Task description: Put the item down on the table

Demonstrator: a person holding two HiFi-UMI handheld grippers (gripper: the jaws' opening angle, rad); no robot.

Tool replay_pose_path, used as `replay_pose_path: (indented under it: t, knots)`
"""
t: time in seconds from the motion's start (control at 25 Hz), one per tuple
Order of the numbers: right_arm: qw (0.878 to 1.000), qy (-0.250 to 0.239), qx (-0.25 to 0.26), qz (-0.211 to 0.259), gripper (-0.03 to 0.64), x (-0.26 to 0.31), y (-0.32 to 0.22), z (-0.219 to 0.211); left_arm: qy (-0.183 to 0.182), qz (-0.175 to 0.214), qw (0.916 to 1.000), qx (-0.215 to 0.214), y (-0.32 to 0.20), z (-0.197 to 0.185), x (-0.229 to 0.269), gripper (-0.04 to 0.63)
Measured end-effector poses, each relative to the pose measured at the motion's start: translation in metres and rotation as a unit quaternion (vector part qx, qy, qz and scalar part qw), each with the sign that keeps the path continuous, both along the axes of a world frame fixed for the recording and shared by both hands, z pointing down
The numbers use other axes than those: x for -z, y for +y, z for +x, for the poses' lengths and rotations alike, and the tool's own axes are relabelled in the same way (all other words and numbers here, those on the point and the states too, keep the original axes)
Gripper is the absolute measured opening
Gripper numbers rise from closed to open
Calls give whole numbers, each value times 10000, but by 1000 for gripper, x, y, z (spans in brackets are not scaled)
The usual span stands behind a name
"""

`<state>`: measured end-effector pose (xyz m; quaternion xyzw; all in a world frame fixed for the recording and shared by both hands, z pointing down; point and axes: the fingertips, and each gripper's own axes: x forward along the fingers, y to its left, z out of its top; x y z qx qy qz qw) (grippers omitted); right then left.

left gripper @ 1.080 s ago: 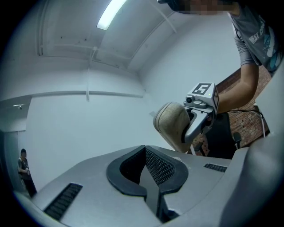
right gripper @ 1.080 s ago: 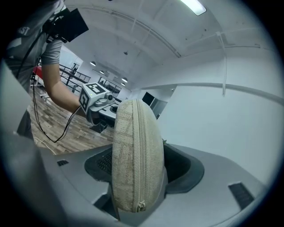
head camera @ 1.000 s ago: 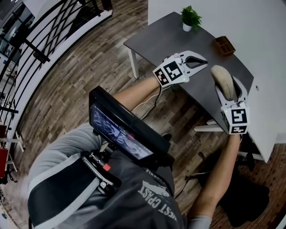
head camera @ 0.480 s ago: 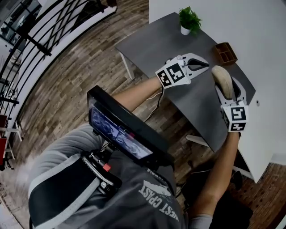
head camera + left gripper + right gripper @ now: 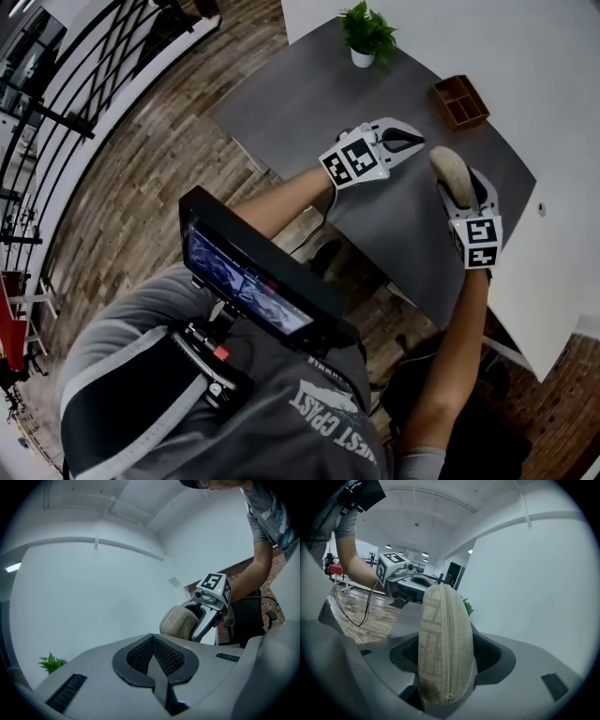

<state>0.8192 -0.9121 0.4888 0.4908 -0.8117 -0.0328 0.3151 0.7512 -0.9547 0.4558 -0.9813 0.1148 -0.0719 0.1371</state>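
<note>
A beige zippered case (image 5: 450, 171) stands on edge between the jaws of my right gripper (image 5: 461, 192), which is shut on it, above the grey table (image 5: 300, 94) near its right end. In the right gripper view the case (image 5: 443, 644) fills the middle with its zipper facing the camera. My left gripper (image 5: 411, 141) hovers over the table just left of the case. Its black pads (image 5: 140, 656) meet with nothing between them, so it is shut. From the left gripper view the case (image 5: 180, 622) shows in the right gripper (image 5: 210, 611).
A small potted plant (image 5: 365, 34) stands at the table's far edge and a wooden box (image 5: 460, 101) sits at its far right. A white wall (image 5: 553, 112) borders the table. A dark screen (image 5: 253, 281) hangs on the person's chest. A black railing (image 5: 66, 94) runs along the wooden floor at left.
The person has come closer to the table, and both grippers now sit further over its top. The case stays held in the right gripper; the left gripper stays shut.
</note>
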Motion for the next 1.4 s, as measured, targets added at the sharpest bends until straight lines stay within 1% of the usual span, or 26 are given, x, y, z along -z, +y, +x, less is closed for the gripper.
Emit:
replay_pose_path:
  t: [0.2,0.32,0.48,0.68,0.84,1.0,1.16,1.4]
  knots:
    - [9984,54,-227,-523,252,-63,-41,26,-86,-393,9992,-63,-47,20,-48,0]
    - [9958,-63,-423,-815,252,-101,-64,40,-189,-596,9980,-89,-74,31,-79,0]
    - [9899,-166,-618,-1263,252,-153,-91,55,-365,-836,9957,-135,-108,45,-120,0]
    - [9802,-226,-850,-1776,252,-212,-113,75,-520,-1103,9924,-193,-136,62,-157,0]
    - [9717,-326,-1039,-2095,252,-246,-119,86,-584,-1247,9901,-270,-149,71,-175,0]
    - [9661,-424,-1189,-2251,252,-265,-122,94,-575,-1359,9886,-289,-157,75,-183,0]
    - [9612,-397,-1257,-2425,252,-282,-124,98,-596,-1443,9874,-273,-164,76,-193,0]
    - [9535,-409,-1211,-2731,252,-301,-122,94,-647,-1501,9863,-245,-168,72,-200,0]
